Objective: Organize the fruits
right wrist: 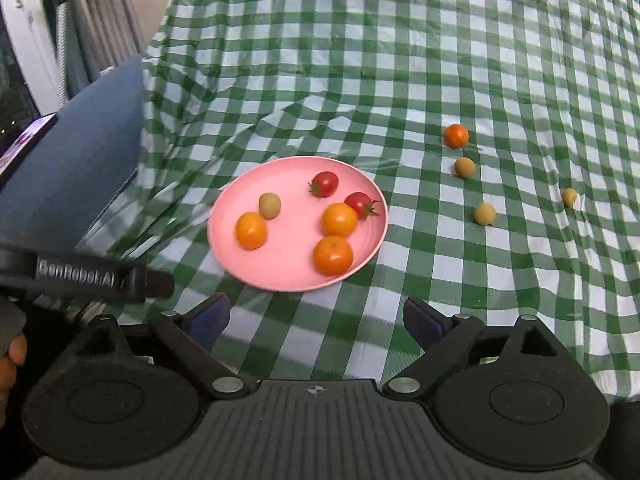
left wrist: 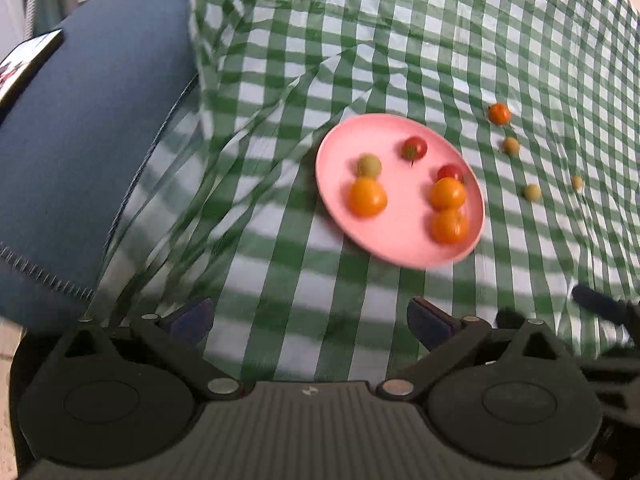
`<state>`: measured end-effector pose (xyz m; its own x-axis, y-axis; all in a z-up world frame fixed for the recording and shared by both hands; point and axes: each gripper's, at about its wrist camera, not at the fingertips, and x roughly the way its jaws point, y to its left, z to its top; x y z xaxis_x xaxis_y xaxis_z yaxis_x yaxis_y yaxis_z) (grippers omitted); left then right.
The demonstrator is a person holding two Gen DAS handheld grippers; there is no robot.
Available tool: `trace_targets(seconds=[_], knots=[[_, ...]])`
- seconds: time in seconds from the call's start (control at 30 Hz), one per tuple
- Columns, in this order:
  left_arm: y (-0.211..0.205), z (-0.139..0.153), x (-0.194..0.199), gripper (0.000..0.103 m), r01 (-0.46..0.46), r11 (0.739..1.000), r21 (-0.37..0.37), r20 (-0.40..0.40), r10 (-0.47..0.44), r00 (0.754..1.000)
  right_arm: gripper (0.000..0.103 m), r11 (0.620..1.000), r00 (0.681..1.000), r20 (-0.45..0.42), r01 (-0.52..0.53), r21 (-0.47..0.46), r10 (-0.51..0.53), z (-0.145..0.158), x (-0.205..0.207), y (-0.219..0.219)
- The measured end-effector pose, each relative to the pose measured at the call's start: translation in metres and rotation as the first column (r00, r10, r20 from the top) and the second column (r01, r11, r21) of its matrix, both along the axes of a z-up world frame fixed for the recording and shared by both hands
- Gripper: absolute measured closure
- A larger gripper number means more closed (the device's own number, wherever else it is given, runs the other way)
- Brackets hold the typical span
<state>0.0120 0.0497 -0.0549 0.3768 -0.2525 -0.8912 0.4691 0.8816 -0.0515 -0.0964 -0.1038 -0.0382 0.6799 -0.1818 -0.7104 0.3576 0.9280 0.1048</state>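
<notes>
Pink plate point(right wrist: 240, 264) already holds six fruits; four sit loose to its right. Both my left gripper point(left wrist: 310, 322) and right gripper point(right wrist: 316, 316) hang wide, empty. I'd take the orange tomato point(right wrist: 456, 136) first, squeezing gently.

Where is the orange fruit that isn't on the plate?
The loose orange fruit lies on the checked cloth, right of the pink plate, just beyond a small tan fruit.

Ahead of the open claw lies a green-and-white checked cloth point(right wrist: 400, 60). On it sits a round pale-pink plate point(right wrist: 292, 276) holding three orange fruits point(right wrist: 333, 255), two red tomatoes point(right wrist: 325, 183) and one olive-green fruit point(right wrist: 269, 205). Right of the claw's line, one orange-red fruit point(right wrist: 456, 135) and three tan fruits point(right wrist: 464, 167). Far left, dark blue upholstery point(right wrist: 80, 168).
</notes>
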Motion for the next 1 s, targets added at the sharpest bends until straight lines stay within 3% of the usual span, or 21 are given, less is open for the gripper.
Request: trace_targets(seconds=[0.43,1.0], knots=[[0.034,0.044,-0.035,0.000,-0.035,0.997,-0.076,0.096,0.042,0.994,0.009,0.995,0.991,0.131,0.036,-0.088,-0.024,0.042,-0.048,0.020],[0.039,0.062,-0.058,0.000,-0.011,0.995,-0.097,0.148,0.026,0.989,0.008,0.994,0.977,0.205,0.074,-0.083,-0.056,0.054,-0.077,0.025]])
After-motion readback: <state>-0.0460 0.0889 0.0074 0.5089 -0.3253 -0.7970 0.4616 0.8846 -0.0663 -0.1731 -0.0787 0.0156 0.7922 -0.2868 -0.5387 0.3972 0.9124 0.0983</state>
